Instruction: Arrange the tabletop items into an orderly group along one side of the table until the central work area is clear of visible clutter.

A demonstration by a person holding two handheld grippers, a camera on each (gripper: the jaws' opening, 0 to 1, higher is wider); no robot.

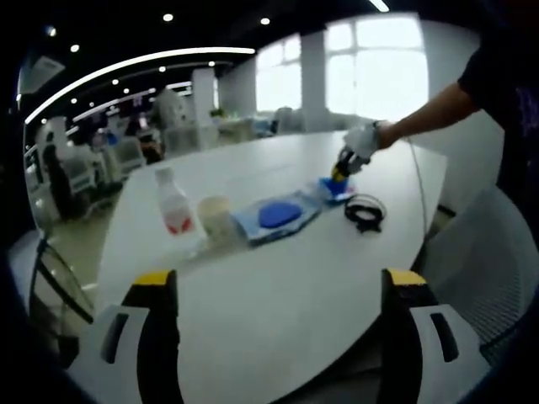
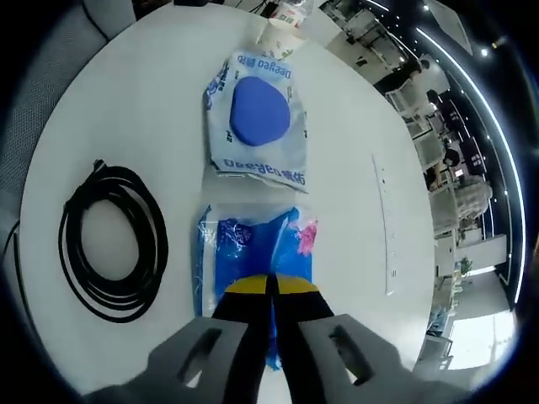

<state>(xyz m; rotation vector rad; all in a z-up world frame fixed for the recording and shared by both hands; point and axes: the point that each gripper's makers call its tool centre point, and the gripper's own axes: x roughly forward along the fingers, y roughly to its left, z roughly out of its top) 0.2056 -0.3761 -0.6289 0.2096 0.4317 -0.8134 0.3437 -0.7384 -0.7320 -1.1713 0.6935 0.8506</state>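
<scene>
Your right gripper (image 2: 271,286) has its 2 yellow-tipped jaws pressed together over the near edge of a blue plastic packet (image 2: 253,252) lying flat on the round white table (image 2: 126,101), so it appears to be pinching the packet's film, though the exact bite is hidden under the tips. Just beyond the packet lies a white pouch with a blue disc (image 2: 257,118) printed or sealed on it, and to one side of the packet rests a coiled black cable (image 2: 114,244), apart from both. Your left gripper (image 1: 278,290) hovers with its jaws spread wide, holding nothing, facing a clear bottle with a red label (image 1: 174,206) and a pale cup (image 1: 216,217) standing side by side near the pouch. The packet looks light, thin and floppy with a slick surface, so it will likely sag and slide; pinch well in from the edge. The cable is limp and may uncoil, so take several loops together. The bottle looks rigid; grip its body.
</scene>
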